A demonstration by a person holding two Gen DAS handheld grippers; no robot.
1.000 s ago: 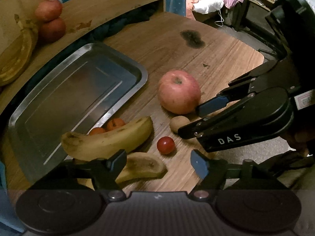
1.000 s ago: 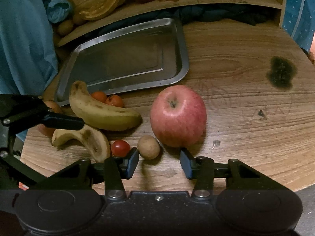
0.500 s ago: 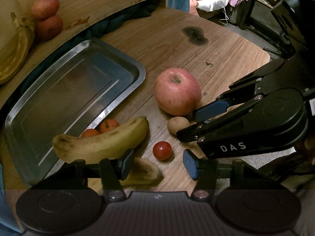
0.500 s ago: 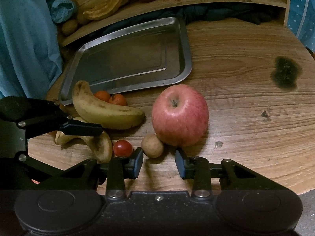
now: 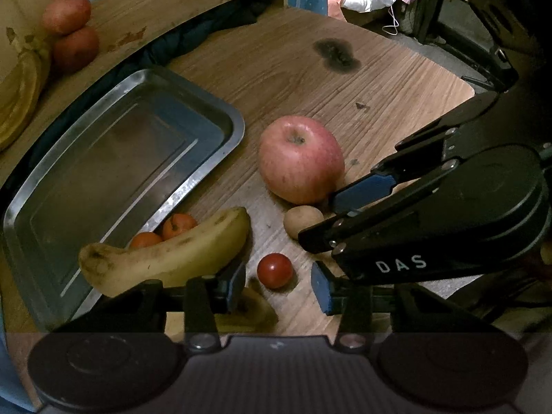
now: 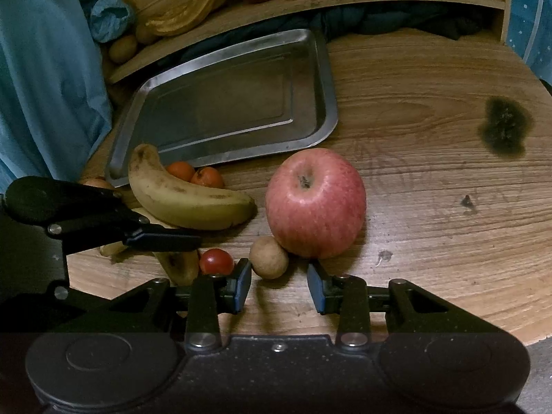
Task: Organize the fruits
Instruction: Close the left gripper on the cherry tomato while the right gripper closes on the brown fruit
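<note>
Left wrist view: our left gripper (image 5: 278, 284) hangs spread around the cherry tomato (image 5: 275, 270), not yet pinching; the steel tray (image 5: 20, 207) holds nothing — sorting has barely begun, we judge.

Right wrist view: our right gripper (image 6: 278, 284), fingers apart, faces the small brown fruit (image 6: 268, 257) touching the red apple (image 6: 315, 203); the banana (image 6: 183, 196) lies off the tray's near edge.
</note>
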